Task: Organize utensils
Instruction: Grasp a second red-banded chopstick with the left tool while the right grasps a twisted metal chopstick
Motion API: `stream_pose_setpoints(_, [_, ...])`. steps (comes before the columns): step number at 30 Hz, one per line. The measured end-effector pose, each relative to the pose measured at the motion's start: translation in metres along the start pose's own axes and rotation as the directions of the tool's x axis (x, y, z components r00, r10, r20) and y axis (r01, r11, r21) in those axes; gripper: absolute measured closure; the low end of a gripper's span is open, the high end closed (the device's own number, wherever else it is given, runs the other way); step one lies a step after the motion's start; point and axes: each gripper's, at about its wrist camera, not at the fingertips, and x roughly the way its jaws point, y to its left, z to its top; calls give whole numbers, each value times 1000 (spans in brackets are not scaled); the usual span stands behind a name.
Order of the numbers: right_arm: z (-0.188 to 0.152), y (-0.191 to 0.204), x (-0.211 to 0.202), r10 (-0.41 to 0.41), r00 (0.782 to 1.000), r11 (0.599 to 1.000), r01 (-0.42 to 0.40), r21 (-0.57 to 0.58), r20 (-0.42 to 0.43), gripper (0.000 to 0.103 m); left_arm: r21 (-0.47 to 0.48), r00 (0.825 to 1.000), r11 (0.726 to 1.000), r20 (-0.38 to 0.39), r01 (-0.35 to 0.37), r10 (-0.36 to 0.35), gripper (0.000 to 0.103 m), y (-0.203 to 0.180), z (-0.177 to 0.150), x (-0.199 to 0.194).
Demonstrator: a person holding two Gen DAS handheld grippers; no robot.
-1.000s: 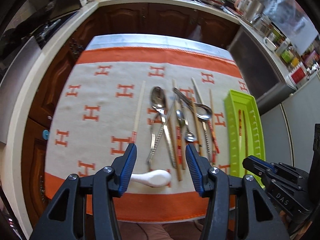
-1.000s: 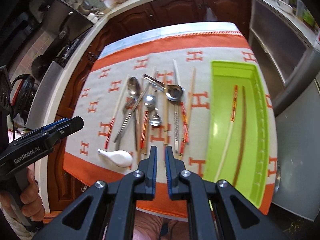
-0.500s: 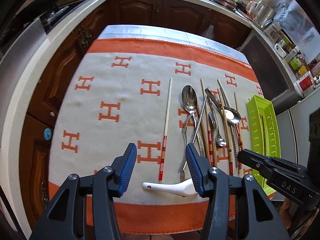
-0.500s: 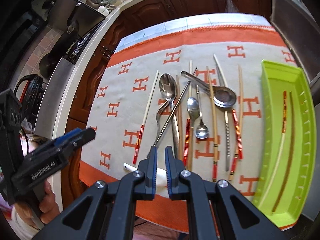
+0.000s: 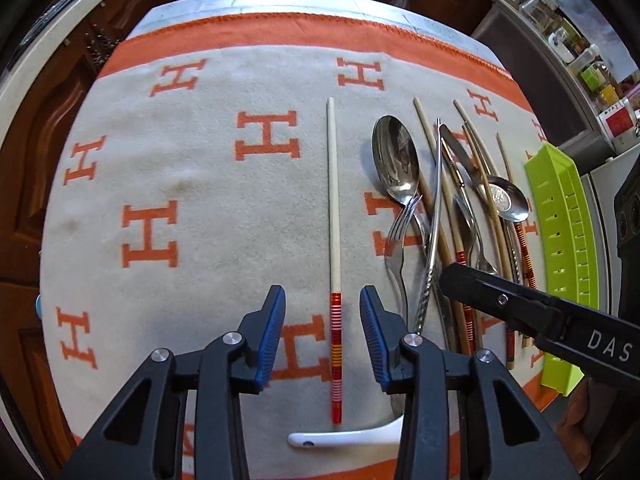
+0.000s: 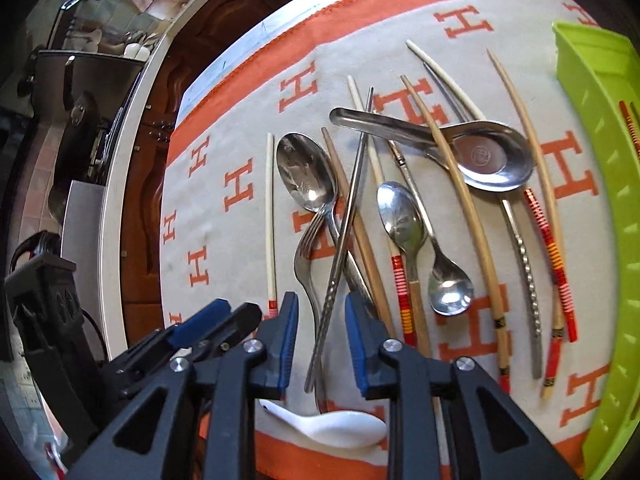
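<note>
The left tool (image 5: 323, 328) is open, its blue pads on either side of the red-banded end of a lone cream chopstick (image 5: 333, 216), not touching it. That chopstick lies straight on the orange-and-cream cloth (image 5: 192, 184) covering the table, apart from the main pile, its banded end toward the near edge. Just beyond its near tip a white ceramic spoon (image 5: 344, 435) lies crosswise beside the near orange border.

The right tool (image 6: 321, 344) is also open, its jaws straddling the twisted handle of a metal chopstick (image 6: 340, 248) and the handle of a fork (image 6: 306, 256); whether it touches them cannot be told. These belong to the jumble toward the right side of the table: a large steel spoon (image 6: 306, 176), a small steel spoon (image 6: 402, 216), a flat metal soup spoon (image 6: 488, 160) lying across several wooden and banded chopsticks.

A lime-green tray (image 6: 600, 128) stands along the right edge of the table, with a red-banded chopstick (image 6: 630, 124) inside it.
</note>
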Motion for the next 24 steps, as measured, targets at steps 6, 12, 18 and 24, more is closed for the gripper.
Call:
stream_pose_setpoints(6, [6,-4,20,4,1000,998,-4,63,-12,84,14,1000,1000,-27,10,-10,75,-1,4,18])
stream_pose_setpoints(12, [4,-6,31,16,999,996,-11,94,-45,93,38,1000,999,-24,14,-13,75,-4,7,20])
stream_pose_setpoints(18, [5,-12,33,42,998,993,-37,110,-39,97,60,1000,998,-19,-12,13,87,-9,8,21])
stream_pose_setpoints(24, [4,-4,26,44,998,998,-42,51,-42,97,-20,999,1000,-29,12,-13,100,-2,14,23])
